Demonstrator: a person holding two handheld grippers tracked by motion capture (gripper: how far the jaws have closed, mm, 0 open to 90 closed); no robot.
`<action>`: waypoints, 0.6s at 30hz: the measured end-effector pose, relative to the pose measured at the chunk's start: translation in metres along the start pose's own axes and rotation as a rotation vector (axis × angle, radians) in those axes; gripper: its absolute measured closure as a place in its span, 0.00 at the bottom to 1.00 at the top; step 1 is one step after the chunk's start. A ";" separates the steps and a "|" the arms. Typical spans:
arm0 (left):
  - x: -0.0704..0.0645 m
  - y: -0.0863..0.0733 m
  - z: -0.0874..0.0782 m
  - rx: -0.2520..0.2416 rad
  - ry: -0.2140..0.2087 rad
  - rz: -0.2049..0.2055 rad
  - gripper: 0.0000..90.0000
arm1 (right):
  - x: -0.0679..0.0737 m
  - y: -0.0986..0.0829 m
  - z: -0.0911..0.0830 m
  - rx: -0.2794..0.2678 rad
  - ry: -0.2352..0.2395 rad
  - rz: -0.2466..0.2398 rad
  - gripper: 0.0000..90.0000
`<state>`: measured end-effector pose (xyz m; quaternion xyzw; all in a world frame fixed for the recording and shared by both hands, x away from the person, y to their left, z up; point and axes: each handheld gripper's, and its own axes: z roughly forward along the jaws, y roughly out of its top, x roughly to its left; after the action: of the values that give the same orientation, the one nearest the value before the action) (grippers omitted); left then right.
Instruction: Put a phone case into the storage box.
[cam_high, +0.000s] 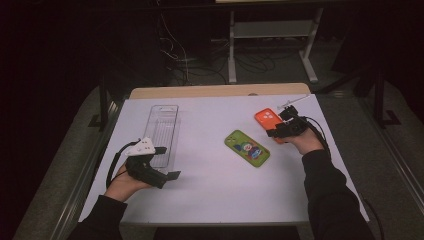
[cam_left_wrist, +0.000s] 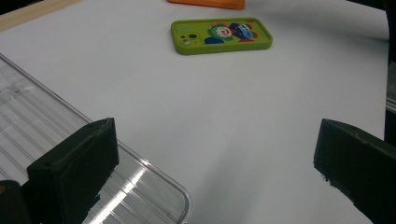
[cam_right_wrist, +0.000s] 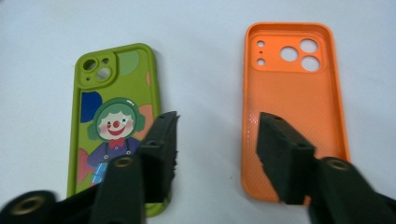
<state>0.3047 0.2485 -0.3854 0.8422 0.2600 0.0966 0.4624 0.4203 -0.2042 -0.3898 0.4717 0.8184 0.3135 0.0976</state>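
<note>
The right claw (cam_right_wrist: 215, 154) hovers low over the bench (cam_high: 210, 185), jaws partly apart and holding nothing, one jaw over the orange phone case (cam_right_wrist: 292, 100), which lies open side up; the green clown case (cam_right_wrist: 114, 116) lies just beside it; the left claw (cam_left_wrist: 210, 172) gapes wide, empty, beside the clear tray (cam_high: 163, 131).

The orange phone case (cam_right_wrist: 294, 107) looks matt, its inside finely dotted. The green phone case (cam_right_wrist: 116, 116) is smooth with a printed clown. The tray (cam_left_wrist: 42, 140) is clear, glossy ribbed plastic.
</note>
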 end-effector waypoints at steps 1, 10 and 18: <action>0.000 0.000 0.000 0.000 0.000 0.000 0.00 | 0.000 -0.001 -0.002 -0.006 -0.003 -0.004 0.44; -0.001 -0.001 0.000 0.015 -0.002 -0.002 0.00 | 0.015 -0.031 -0.019 -0.057 0.020 -0.020 0.14; -0.001 -0.002 0.001 0.012 -0.002 -0.005 0.00 | 0.032 -0.063 -0.029 -0.126 0.021 -0.067 0.00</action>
<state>0.3038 0.2485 -0.3875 0.8445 0.2620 0.0932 0.4576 0.3451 -0.2122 -0.4009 0.4338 0.8131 0.3660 0.1291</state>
